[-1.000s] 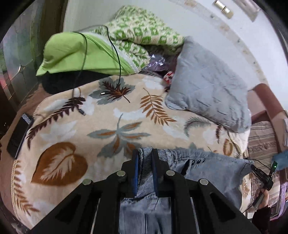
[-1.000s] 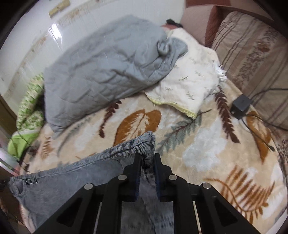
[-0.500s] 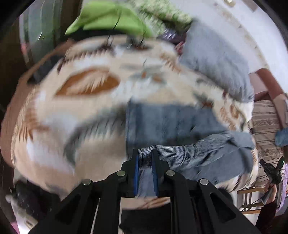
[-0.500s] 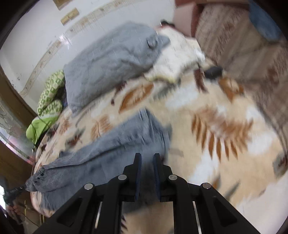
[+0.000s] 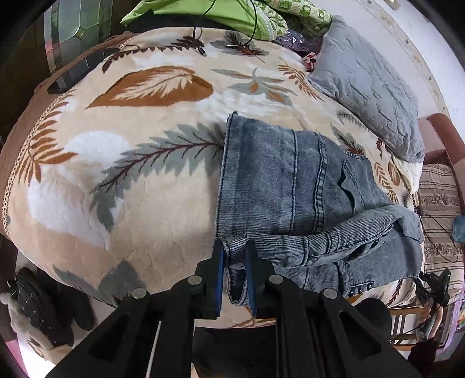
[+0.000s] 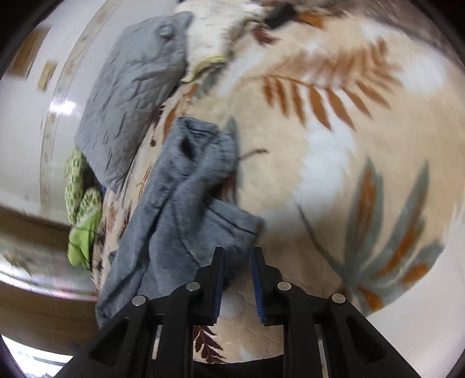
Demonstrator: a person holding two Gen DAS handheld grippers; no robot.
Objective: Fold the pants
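Grey-blue denim pants [image 5: 290, 186] lie folded on a beige blanket [image 5: 130, 180] with a leaf pattern. My left gripper [image 5: 234, 256] is shut on the pants' edge at the near side, the denim pinched between its blue pads. In the right wrist view the pants [image 6: 180, 197] lie bunched to the left. My right gripper [image 6: 237, 261] stands slightly open just off the pants' near corner, with only blanket [image 6: 334, 203] between its fingers.
A grey quilted pillow [image 5: 366, 87] lies at the far right, and it also shows in the right wrist view [image 6: 130, 87]. Green bedding [image 5: 232, 14] with a cable lies at the back. A dark shoe [image 5: 43, 305] sits on the floor left. A striped couch [image 5: 438, 209] is right.
Both grippers pulled back toward the bed's near edge, drawing the pants with them. The right gripper has opened and let go of the pants. The left still grips.
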